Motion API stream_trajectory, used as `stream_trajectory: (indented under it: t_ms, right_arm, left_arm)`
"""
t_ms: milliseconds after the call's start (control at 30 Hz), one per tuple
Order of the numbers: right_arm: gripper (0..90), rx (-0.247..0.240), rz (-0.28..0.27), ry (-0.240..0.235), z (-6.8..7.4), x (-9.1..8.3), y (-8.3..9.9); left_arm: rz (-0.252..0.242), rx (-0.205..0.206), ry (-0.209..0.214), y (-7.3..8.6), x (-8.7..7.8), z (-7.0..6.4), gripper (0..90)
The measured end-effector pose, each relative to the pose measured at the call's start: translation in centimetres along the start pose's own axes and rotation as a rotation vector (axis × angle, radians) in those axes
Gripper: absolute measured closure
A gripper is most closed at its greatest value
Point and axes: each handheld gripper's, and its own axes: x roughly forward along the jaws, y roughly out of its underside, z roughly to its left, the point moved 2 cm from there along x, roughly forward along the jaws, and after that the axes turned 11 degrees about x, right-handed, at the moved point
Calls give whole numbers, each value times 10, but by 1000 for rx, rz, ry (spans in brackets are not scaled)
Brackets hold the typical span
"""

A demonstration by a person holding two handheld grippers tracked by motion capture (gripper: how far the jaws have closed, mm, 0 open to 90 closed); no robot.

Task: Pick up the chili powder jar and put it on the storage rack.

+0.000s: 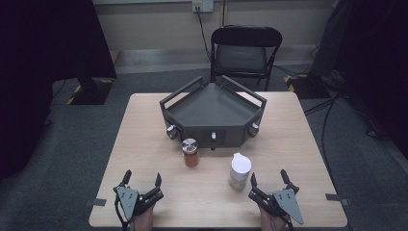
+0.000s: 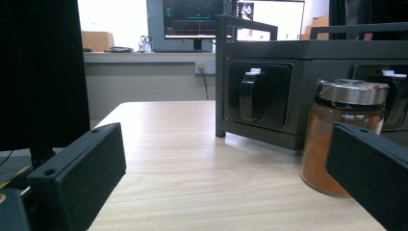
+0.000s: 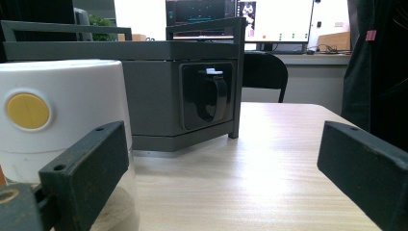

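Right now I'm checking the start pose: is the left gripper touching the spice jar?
Apart. The high view shows bare tabletop between the left gripper and the spice jar.

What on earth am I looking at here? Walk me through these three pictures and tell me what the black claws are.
A person sits at a wooden table holding a hand-held gripper in each hand: the left gripper and the right gripper. Both have their jaws open and hold nothing. The high view looks down from above. The other two pictures come from cameras riding on the grippers, looking out between their black jaws. On the table stand a dark grey rack with knobs on its front, a glass jar of orange powder with a metal lid, and a white-lidded container. The jar stands ahead of the left gripper, the container close ahead of the right one.
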Motion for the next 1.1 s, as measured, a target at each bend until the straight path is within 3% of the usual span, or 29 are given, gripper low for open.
stream_trajectory:
  t_ms: [1100]
  right_arm:
    - [26, 0, -1, 3, 1, 0, 0]
  left_arm:
    - [0, 0, -1, 0, 1, -1, 0]
